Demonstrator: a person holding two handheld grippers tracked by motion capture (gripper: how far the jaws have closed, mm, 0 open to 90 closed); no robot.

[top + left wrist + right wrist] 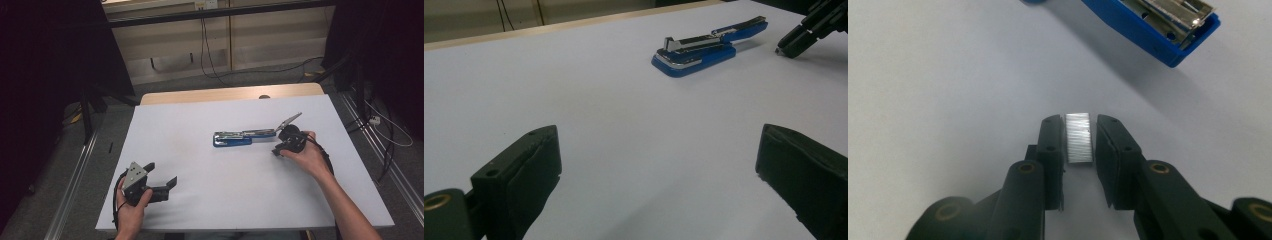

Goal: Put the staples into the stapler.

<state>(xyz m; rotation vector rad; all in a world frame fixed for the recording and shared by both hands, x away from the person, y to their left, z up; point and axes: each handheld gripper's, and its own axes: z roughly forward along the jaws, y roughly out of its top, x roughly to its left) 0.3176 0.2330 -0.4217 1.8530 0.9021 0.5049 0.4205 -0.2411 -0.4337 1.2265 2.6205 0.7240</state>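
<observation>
Looking down from the high view, the open blue stapler (243, 136) lies mid-table, right gripper (281, 148) just beside its raised end, left gripper (161, 176) well apart near the front edge. Left gripper view: jaws spread wide, nothing between them, stapler (704, 50) far ahead. Right gripper view: jaws nearly together around a staple strip (1080, 138), both pads against it.

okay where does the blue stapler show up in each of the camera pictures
High view: the blue stapler lies opened out flat, centre-right on the white table, just left of the right gripper.
Left gripper view: upper right, beyond the wide-open jaws.
Right gripper view: its blue end at the top right, above the staple strip between the jaws.
Shared landmark: the white table.
</observation>
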